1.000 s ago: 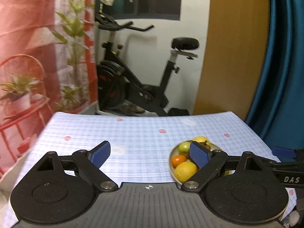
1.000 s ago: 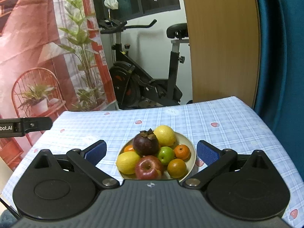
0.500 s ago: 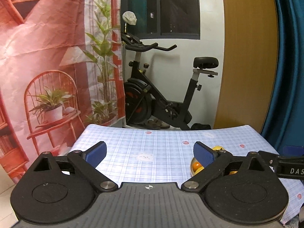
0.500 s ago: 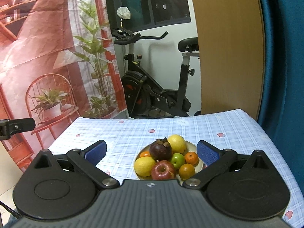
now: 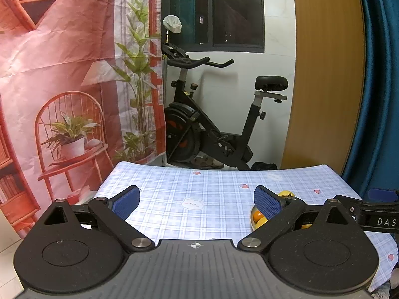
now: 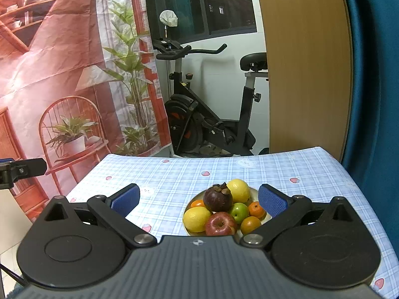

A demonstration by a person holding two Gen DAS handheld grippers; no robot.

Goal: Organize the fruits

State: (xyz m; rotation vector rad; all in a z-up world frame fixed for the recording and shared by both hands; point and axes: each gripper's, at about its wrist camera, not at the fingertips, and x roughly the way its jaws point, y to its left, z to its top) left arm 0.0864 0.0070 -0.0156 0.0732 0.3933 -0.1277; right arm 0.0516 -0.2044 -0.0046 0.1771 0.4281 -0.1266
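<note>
Right claw spread wide, empty; plate of fruit seen dead ahead on desk, nearer this hand. Left claw just widened, empty (plate off right).

**Fruit bowl mostly masked in the left wrist view**

In the left wrist view the bowl sits behind the left gripper's right finger; only an orange and slivers of yellow fruit peek out. The right gripper's arm runs off the right edge. In the right wrist view the bowl's near rim is hidden by the gripper body, and the exercise bike's seat is partly behind the wooden panel
</note>
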